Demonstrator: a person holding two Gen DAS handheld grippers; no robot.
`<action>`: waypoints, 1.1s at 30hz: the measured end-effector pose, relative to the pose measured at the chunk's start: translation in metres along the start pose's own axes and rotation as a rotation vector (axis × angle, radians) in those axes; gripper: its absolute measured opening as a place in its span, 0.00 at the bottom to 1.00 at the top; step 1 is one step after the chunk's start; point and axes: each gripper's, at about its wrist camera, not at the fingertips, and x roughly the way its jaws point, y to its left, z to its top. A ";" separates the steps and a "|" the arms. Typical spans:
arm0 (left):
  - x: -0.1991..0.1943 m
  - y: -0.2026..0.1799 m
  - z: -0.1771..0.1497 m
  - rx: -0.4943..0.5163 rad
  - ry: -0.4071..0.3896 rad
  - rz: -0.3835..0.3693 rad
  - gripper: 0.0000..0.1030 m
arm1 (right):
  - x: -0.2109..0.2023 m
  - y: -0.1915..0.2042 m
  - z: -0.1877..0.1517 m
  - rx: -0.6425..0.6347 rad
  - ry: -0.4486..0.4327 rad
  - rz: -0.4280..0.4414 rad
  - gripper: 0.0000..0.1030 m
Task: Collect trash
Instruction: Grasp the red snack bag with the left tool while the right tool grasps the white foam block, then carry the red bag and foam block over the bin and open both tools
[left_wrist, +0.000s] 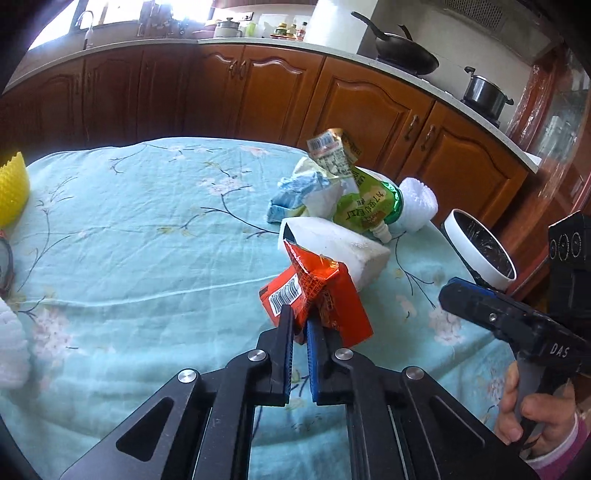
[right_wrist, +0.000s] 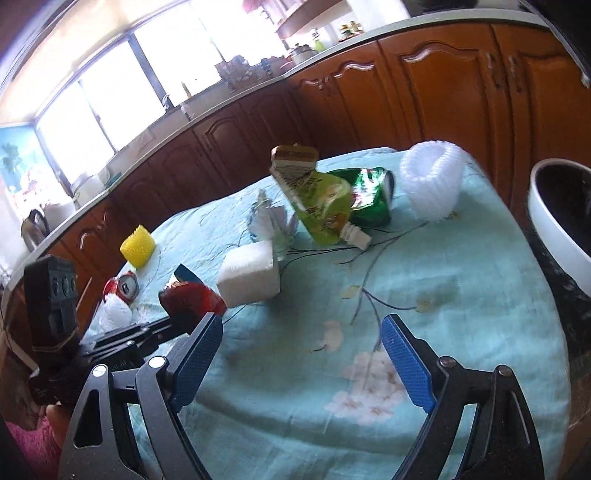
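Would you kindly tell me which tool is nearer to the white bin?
Right. The right tool hangs open beside the white bin; the left tool, gripping the red wrapper, sits further away.

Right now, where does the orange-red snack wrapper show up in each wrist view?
Left wrist view: the wrapper sits centre, pinched in the left gripper.
Right wrist view: the wrapper is at lower left, dark red, beside the left gripper's arm.
Shared landmark: the white foam block lies just behind it.
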 end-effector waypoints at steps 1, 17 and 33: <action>-0.003 0.003 0.000 -0.006 -0.008 0.009 0.05 | 0.006 0.006 0.003 -0.033 0.013 0.007 0.86; -0.014 0.038 -0.005 -0.078 -0.014 0.084 0.04 | 0.087 0.067 0.017 -0.199 0.152 0.041 0.63; 0.007 -0.027 0.003 0.048 0.016 -0.052 0.04 | 0.002 -0.001 0.004 -0.034 0.028 -0.077 0.46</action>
